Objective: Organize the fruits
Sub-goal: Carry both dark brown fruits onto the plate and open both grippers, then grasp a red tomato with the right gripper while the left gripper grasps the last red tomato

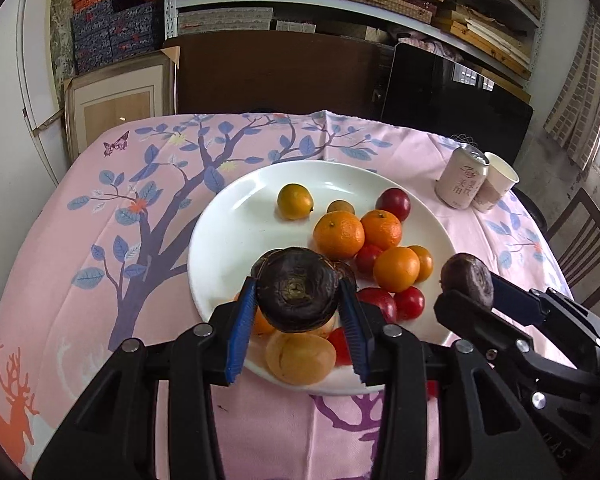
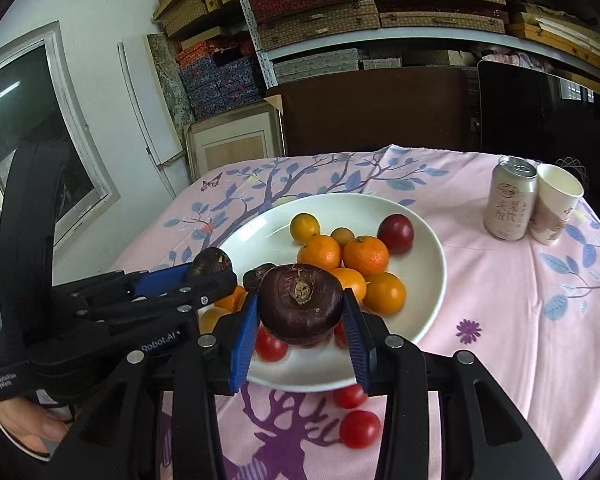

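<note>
A white plate (image 1: 228, 240) on the pink tablecloth holds several oranges (image 1: 339, 234), red cherry tomatoes (image 1: 409, 303), a dark red plum (image 1: 393, 203), a yellow fruit (image 1: 295, 201) and a pale apricot-like fruit (image 1: 300, 358). My left gripper (image 1: 298, 304) is shut on a dark purple water chestnut (image 1: 298, 290) above the plate's near side. My right gripper (image 2: 300, 308) is shut on a second dark water chestnut (image 2: 300, 302) above the plate's near edge (image 2: 428, 304); it also shows in the left wrist view (image 1: 467, 278). The left gripper appears in the right wrist view (image 2: 212, 268).
A pink drink can (image 2: 511, 198) and a paper cup (image 2: 556, 204) stand at the table's far right. Two cherry tomatoes (image 2: 359, 429) lie on the cloth in front of the plate. Shelves with boxes, a dark board and a chair surround the table.
</note>
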Motion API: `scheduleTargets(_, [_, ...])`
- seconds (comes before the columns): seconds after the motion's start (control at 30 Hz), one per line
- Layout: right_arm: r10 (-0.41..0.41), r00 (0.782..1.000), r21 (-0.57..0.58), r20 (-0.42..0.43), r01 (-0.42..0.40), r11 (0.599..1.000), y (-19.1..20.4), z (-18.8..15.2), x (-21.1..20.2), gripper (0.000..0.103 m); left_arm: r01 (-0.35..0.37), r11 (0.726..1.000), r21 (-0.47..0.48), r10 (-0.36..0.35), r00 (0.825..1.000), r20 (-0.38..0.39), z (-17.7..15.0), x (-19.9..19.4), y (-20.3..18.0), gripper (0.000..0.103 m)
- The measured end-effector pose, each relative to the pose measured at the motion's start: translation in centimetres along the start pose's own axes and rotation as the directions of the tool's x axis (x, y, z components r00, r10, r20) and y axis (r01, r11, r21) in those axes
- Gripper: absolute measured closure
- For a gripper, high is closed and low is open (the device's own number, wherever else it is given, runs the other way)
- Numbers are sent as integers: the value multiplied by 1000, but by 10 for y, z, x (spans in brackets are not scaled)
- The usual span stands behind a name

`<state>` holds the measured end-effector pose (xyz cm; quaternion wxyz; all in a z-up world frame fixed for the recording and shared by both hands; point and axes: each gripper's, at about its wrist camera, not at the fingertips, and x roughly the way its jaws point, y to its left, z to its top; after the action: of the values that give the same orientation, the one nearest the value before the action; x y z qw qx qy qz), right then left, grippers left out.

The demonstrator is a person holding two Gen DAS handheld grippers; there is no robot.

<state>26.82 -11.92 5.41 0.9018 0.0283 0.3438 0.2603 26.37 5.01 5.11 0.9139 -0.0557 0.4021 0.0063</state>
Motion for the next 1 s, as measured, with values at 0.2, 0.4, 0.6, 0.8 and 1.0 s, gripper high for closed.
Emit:
scheduleTargets(0.2, [-37, 999, 6, -36, 38, 999, -2, 7, 33, 61, 0, 999, -49, -1, 1000, -26, 4, 21, 15, 63])
scheduleTargets(0.4, [-21, 1000, 66, -1, 21, 998, -15, 6, 24, 49, -23, 997, -76, 25, 999, 28, 5, 15, 21, 30])
scheduleTargets(0.6, [-30, 1000, 76, 5, 29, 997, -29, -4, -2, 49, -17, 1000, -16, 18, 998, 56, -1, -7, 10, 30])
scheduleTargets(0.8, [-59, 998, 19, -24, 60, 998, -32, -22, -26, 49, -12, 1000, -4, 12, 999, 52, -15, -24, 2, 24])
scheduleTargets(1.0, [-109, 988, -72, -113, 101, 992, -26, -53, -26, 49, -5, 1000, 25, 4, 999, 45, -40, -37, -5, 23])
